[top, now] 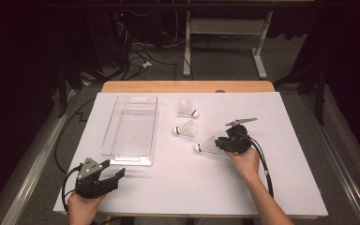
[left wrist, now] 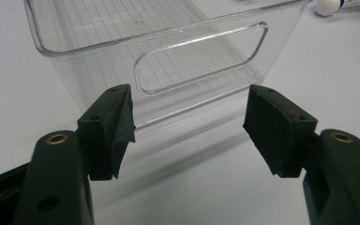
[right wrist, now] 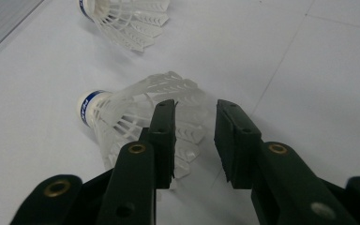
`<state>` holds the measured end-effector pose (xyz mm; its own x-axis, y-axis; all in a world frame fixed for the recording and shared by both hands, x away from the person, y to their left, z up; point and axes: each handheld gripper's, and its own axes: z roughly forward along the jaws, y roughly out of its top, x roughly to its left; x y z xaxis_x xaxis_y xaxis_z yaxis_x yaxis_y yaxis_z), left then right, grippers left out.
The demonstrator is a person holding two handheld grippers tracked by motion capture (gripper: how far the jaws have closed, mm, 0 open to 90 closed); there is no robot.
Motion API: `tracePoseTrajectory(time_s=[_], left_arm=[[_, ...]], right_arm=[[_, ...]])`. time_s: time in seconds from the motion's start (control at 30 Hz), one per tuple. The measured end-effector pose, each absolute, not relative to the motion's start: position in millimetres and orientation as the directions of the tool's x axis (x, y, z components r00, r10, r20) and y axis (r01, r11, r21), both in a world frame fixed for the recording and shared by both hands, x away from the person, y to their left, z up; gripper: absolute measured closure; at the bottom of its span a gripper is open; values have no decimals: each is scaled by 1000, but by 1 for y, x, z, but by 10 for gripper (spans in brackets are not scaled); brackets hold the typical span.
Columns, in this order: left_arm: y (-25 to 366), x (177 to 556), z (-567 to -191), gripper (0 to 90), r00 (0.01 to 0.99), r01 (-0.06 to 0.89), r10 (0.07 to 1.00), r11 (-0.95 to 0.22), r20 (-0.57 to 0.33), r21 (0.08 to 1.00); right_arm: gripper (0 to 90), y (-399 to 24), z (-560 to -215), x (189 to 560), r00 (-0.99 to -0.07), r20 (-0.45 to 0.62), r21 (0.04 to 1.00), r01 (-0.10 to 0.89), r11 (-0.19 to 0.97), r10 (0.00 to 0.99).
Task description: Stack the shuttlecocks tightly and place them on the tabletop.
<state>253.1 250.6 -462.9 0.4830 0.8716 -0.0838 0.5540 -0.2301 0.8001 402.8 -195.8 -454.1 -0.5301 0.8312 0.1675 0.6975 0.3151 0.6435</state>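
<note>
Nearest the camera, your right gripper [right wrist: 194,140] is reaching over the skirt of the nearest shuttlecock [right wrist: 140,119], its jaws standing partly apart. One jaw is lying across the feathers, the other is off to the side over bare table, and nothing is pinched between the pads — so you are holding nothing yet. In the high view that shuttlecock [top: 207,146] is lying on its side on the white table cover [top: 286,187], cork pointing toward the tray, just in front of your right gripper [top: 224,144].

Here is what could go wrong. The skirt is light and springy, and it is sitting off-centre to your jaws; closing now, you are likely catching only an edge of the feathers, or nudging the shuttlecock so that it rolls away on its round cork. Squeezing hard could also crush the skirt.

Two more shuttlecocks are lying farther off — the middle one [top: 185,129] and the far one [top: 188,108] — both on the table, well apart from your hand.

The clear plastic tray [top: 122,105] is standing to the left with nothing in it. Your left gripper [top: 108,177] is waiting wide open just short of the tray's near end [left wrist: 65,47], facing its handle slot [left wrist: 201,58] and touching nothing.
</note>
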Motion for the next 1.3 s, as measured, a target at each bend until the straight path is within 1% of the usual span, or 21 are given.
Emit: tracePoseTrajectory(time_s=[0.07, 0.2, 0.63, 0.87, 1.1, 1.2, 1.3], left_arm=[[251, 253, -463, 341, 482, 553, 872, -227, -86, 802], [251, 253, -464, 340, 480, 555, 872, -219, -94, 802], [251, 254, -464, 340, 484, 560, 869, -221, -99, 798], [250, 254, -464, 340, 488, 559, 868, -228, -94, 797], [250, 254, -464, 340, 489, 561, 867, -227, -98, 796], [250, 254, -464, 341, 489, 561, 867, -227, -97, 796], [250, 253, -464, 341, 489, 560, 867, -227, -97, 797]], right_arm=[[650, -197, -455, 402, -527, 173, 651, 695, 305, 832], [629, -200, -456, 400, -525, 166, 655, 691, 305, 835], [587, -201, -456, 398, -521, 156, 657, 690, 306, 839], [567, -207, -456, 394, -520, 133, 675, 671, 307, 844], [564, -217, -454, 387, -505, 133, 692, 664, 285, 853], [598, -219, -451, 380, -505, 125, 698, 657, 286, 854], [609, -222, -448, 376, -511, 128, 700, 654, 288, 850]])
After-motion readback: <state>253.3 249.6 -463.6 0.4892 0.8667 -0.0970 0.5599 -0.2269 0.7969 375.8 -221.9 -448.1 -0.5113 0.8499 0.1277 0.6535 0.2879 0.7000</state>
